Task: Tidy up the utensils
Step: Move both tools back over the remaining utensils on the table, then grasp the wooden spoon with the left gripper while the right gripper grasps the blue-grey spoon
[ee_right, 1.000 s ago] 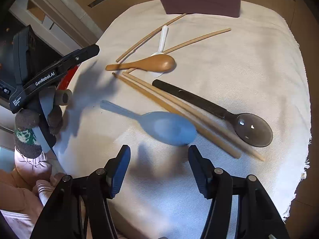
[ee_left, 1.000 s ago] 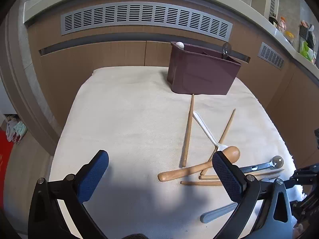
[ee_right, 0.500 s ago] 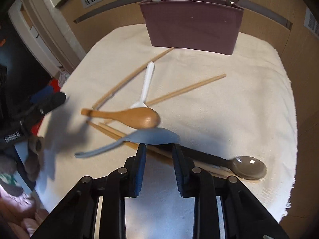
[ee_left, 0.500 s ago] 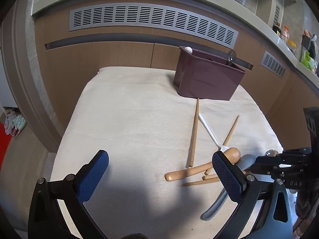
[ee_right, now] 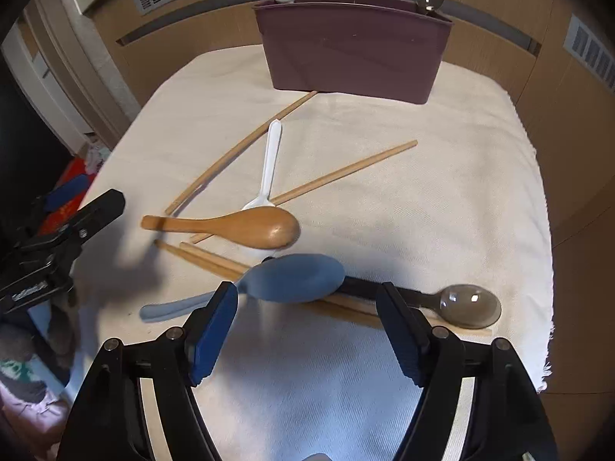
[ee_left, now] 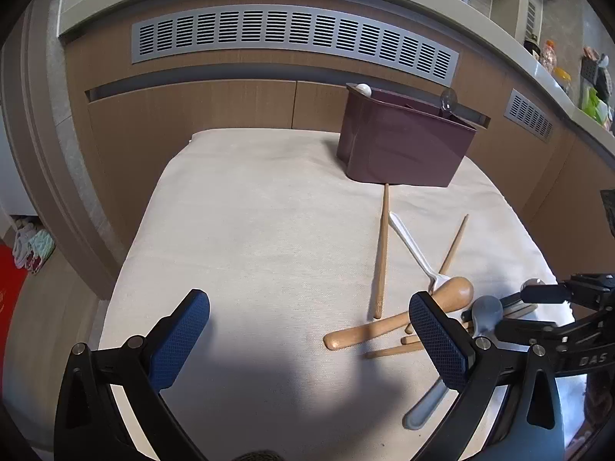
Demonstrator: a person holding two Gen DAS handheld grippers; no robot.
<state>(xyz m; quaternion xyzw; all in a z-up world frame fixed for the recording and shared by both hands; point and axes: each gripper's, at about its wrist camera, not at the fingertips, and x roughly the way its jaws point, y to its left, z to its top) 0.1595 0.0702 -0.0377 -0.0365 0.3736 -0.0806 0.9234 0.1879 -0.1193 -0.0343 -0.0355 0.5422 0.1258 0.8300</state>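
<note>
My right gripper (ee_right: 305, 292) hangs over the near part of the cloth, its jaws opening. The blue-grey spoon (ee_right: 296, 276) lies just past the fingertips on top of chopsticks (ee_right: 207, 257) and a dark spoon's black handle; the pads do not press it. The dark translucent spoon (ee_right: 471, 305) lies to the right. A wooden spoon (ee_right: 265, 226) and a white plastic utensil (ee_right: 271, 161) lie further out. The maroon holder (ee_right: 353, 50) stands at the back with two utensil ends poking out. My left gripper (ee_left: 307, 299) is open over bare cloth, left of the wooden spoon (ee_left: 453, 292).
The cream cloth (ee_left: 250, 230) covers a small table with drop-offs on all sides. Wooden cabinet fronts with a grey vent (ee_left: 292, 34) rise behind it. Two more chopsticks (ee_right: 238, 150) lie loose toward the holder. In the right wrist view the left gripper's body (ee_right: 77, 223) sits at the left edge.
The right gripper narrowed onto the blue spoon's bowl, then its jaws spread wide. The blue spoon shifted up onto the chopsticks and black handle. The left gripper stayed open.
</note>
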